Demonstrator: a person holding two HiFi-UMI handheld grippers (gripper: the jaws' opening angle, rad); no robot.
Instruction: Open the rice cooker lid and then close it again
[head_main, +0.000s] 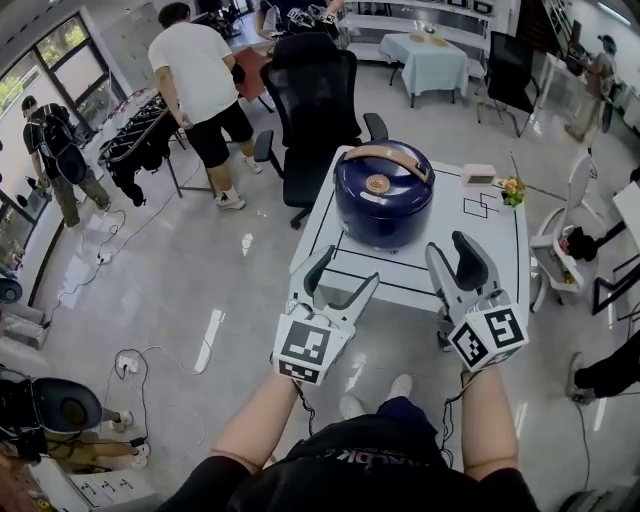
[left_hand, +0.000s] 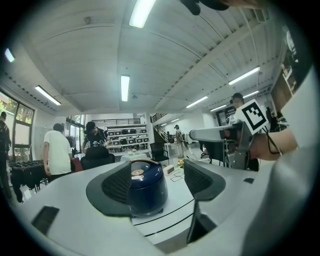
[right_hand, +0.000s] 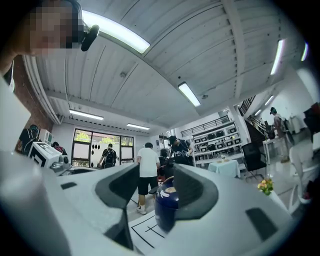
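Observation:
A dark blue rice cooker (head_main: 383, 196) with a tan handle stands on the white table (head_main: 490, 245), its lid down. My left gripper (head_main: 350, 268) hovers at the table's near edge, just left of the cooker, with open, empty jaws. My right gripper (head_main: 448, 246) is held at the cooker's near right side, also open and empty, touching nothing. In the left gripper view the cooker (left_hand: 146, 187) stands beyond the spread pads (left_hand: 117, 184), and the right gripper (left_hand: 235, 142) shows at the right. In the right gripper view the cooker (right_hand: 165, 207) appears between the pads (right_hand: 192, 187), farther off.
A black office chair (head_main: 315, 95) stands behind the table. A person in a white shirt (head_main: 200, 75) stands at the back left. A small pink box (head_main: 478, 174) and flowers (head_main: 513, 190) sit at the table's far right. A white chair (head_main: 565, 235) is right; cables (head_main: 130, 365) lie left.

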